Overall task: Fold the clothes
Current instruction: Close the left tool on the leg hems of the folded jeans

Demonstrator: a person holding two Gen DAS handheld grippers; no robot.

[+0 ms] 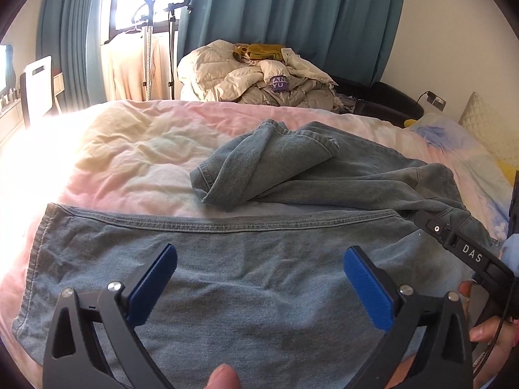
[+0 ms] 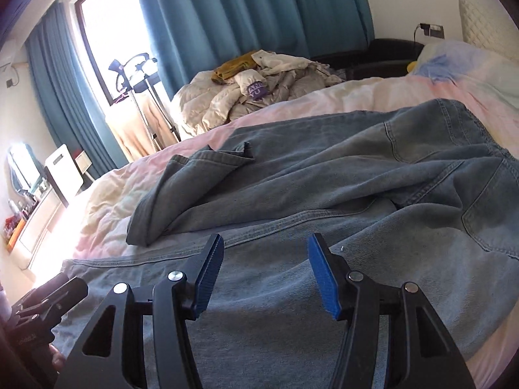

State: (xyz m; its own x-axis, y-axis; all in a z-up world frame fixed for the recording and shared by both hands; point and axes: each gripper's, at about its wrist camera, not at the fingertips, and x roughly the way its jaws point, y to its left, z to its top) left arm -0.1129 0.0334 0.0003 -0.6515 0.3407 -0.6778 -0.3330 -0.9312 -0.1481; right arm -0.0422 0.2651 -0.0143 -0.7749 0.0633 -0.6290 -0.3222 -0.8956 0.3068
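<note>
Both tongs gape, released, above the jeans (image 1: 259, 278) spread on the bed (image 1: 123, 149): left tongs (image 1: 259, 278), right tongs (image 2: 266, 269). Beyond them a crumpled quilt heap (image 1: 256, 77) fronts teal curtains (image 1: 292, 9). Only the right view shows a mirror (image 2: 22, 165).

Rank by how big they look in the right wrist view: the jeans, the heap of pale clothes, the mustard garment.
1. Jeans, spread across most of the bed nearest the camera, which inflates them.
2. Heap of pale clothes, farther back.
3. Mustard garment, lying on that heap, clearly the smallest.
</note>
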